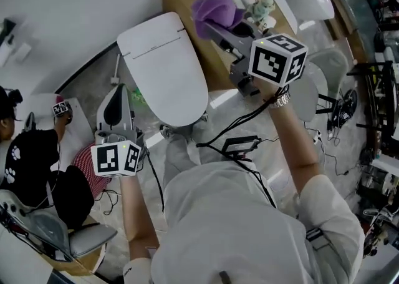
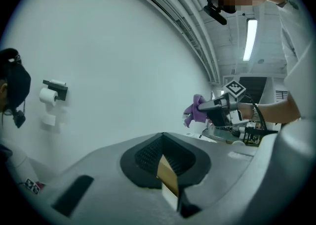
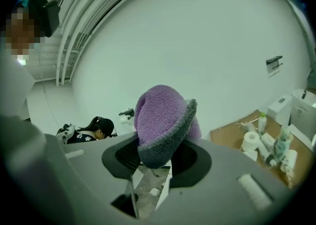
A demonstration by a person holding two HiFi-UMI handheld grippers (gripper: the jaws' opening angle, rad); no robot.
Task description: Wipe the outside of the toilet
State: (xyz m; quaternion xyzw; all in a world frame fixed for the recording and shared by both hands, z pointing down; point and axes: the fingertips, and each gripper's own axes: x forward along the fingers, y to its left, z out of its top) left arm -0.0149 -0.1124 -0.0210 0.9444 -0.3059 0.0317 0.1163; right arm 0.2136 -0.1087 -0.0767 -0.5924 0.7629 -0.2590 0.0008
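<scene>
The white toilet (image 1: 165,67) stands with its lid down in the middle of the head view. My right gripper (image 1: 219,25) is held above and to the right of the lid, shut on a purple cloth (image 1: 214,10). The cloth (image 3: 163,120) bulges out over the jaws of the right gripper (image 3: 158,162) in its own view. My left gripper (image 1: 117,93) hangs beside the toilet's left side, apart from it. Its jaws (image 2: 165,164) are shut with nothing between them. The left gripper view shows the cloth (image 2: 196,110) in the right gripper (image 2: 217,105) off to the right.
A cardboard sheet (image 1: 187,2) behind the toilet carries paper rolls and bottles. A person (image 1: 31,158) sits on the floor at left, near a grey chair (image 1: 62,233). Black cables (image 1: 240,145) trail over the floor. A paper holder (image 2: 52,93) hangs on the wall.
</scene>
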